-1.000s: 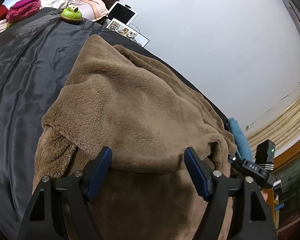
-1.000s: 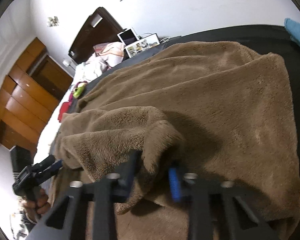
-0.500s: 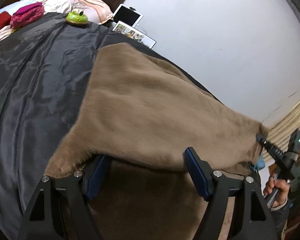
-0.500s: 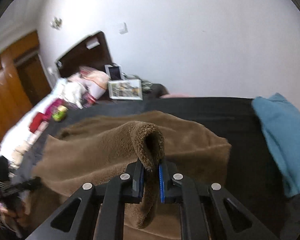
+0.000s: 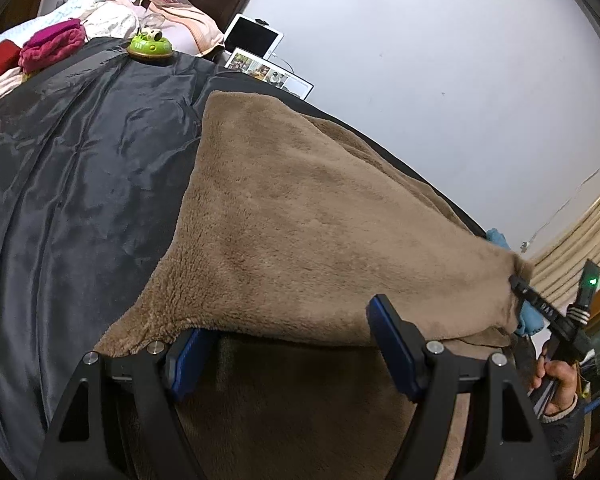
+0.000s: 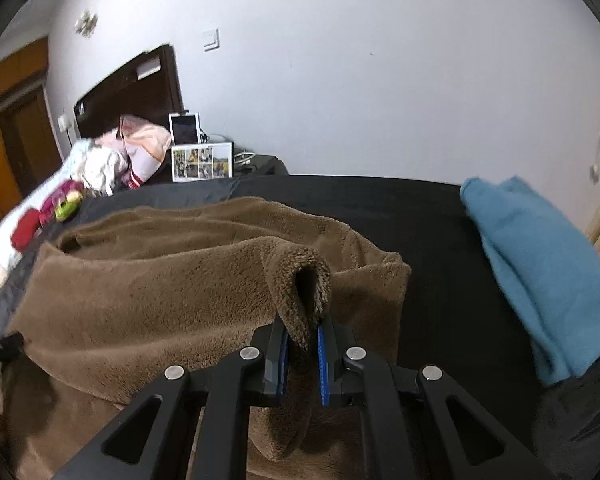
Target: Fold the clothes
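Brown fleece, a plush garment (image 6: 172, 292), lies spread over the bed (image 6: 428, 216) with its dark satin cover, one layer lifted and stretched taut above the rest. The right tongs (image 6: 302, 356) are pinched tight on a rolled corner of that fleece, which stands up in a small tube between the blue pads (image 6: 322, 364). In the left wrist view, the left tongs (image 5: 288, 352) stand wide, their pads on either side of the raised edge (one pad tucked under it, not pressing). A folded blue towel (image 6: 540, 276) lies near the garment's far side. A green toy (image 5: 150, 46) and a photo frame (image 6: 202, 162) sit towards the headboard.
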